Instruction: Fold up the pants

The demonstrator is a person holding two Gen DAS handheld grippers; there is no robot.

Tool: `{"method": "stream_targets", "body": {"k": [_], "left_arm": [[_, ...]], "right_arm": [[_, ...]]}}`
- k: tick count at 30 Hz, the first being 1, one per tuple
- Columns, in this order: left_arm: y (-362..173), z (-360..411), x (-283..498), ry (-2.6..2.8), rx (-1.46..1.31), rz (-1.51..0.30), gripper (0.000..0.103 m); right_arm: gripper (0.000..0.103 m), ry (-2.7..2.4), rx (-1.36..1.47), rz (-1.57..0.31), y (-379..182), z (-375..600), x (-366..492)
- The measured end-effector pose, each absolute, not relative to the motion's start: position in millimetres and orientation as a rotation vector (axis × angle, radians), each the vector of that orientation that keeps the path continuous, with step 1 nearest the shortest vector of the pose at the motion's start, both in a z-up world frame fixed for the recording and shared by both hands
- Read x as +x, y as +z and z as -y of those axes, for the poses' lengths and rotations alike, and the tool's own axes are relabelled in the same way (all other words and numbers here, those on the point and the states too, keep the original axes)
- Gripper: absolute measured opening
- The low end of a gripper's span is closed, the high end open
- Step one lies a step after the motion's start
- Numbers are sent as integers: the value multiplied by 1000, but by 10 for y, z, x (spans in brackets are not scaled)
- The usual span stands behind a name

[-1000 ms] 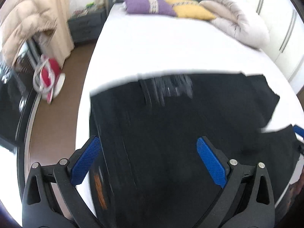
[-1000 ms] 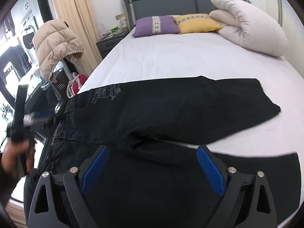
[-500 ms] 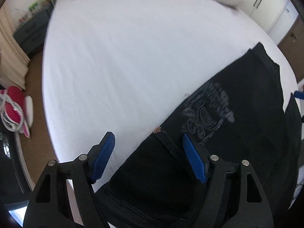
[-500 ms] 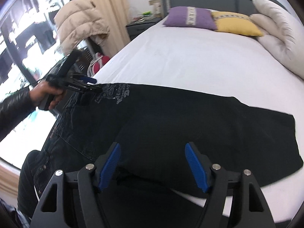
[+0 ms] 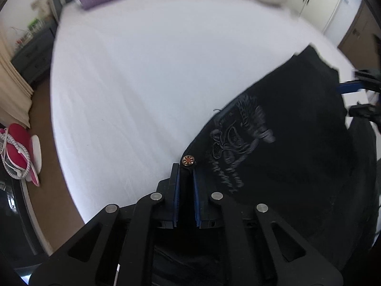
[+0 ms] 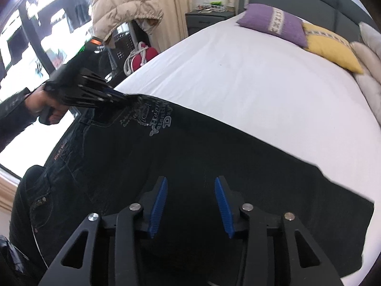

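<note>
Lying spread across the near part of the white bed (image 6: 250, 76), the black pants (image 6: 214, 157) have their waist end toward my left and one leg stretched out to my right, its hem close to the mattress edge. A grey printed emblem (image 5: 240, 143) sits near the waist, and a small round button (image 5: 188, 160) shows right at the waistband corner. My left gripper (image 5: 185, 186) is clamped on that waistband corner, the blue pads pressed together with dark cloth pinched between them, just below the button. From the right wrist view I can see the same gripper (image 6: 112, 96) biting the fabric beside the emblem, with my left hand (image 6: 45, 106) wrapped around its handle. My right gripper (image 6: 190, 205) hovers over the middle of the pants with its blue fingers apart and nothing between them; I cannot tell whether they touch the cloth. At the head of the bed lie a purple pillow (image 6: 273, 22) and a yellow pillow (image 6: 331, 47) side by side. A beige padded jacket (image 6: 121, 7) hangs beyond the bed's left side.
</note>
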State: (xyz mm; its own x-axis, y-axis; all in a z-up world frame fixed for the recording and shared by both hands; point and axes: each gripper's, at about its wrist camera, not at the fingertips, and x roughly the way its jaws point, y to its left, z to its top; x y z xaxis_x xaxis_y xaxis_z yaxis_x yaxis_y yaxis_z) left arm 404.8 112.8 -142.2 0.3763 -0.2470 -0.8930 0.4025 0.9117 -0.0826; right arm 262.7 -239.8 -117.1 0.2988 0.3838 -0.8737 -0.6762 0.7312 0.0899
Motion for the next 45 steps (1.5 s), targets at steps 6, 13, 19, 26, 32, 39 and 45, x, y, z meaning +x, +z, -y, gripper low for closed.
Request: {"method": "stream_targets", "body": {"k": [6,13,19,26,32,39,45], "left_arm": [[-1209,-1175,3614,-404,191,-961,8],[-1081,-1181,3493,-403,242,-898,8],[-1049,-855,2897,-410,263,-871,8],[-1039,-859,2833,-409,233,-872,8],[-987,-872,2689,-401,180,-867,7],[-893,-839,2406,-402,135,-860,7],[-837,-792,1958,-435,129,-876,7]], "right_arm": [[44,769,-444,-1040,-1149,2013,2823],[44,787,-661,-1021,-1209,1581,3029],[44,826,-751,-1090,-1386,1433,3266],[8,844,-672,-1165,-1444,1490,3398],[5,809,-470,-1152,-1334,1660,3228],[5,819,-162,-1155,-1312,1577,2951],[5,873,-219,-1137,-1245,1549,2376]]}}
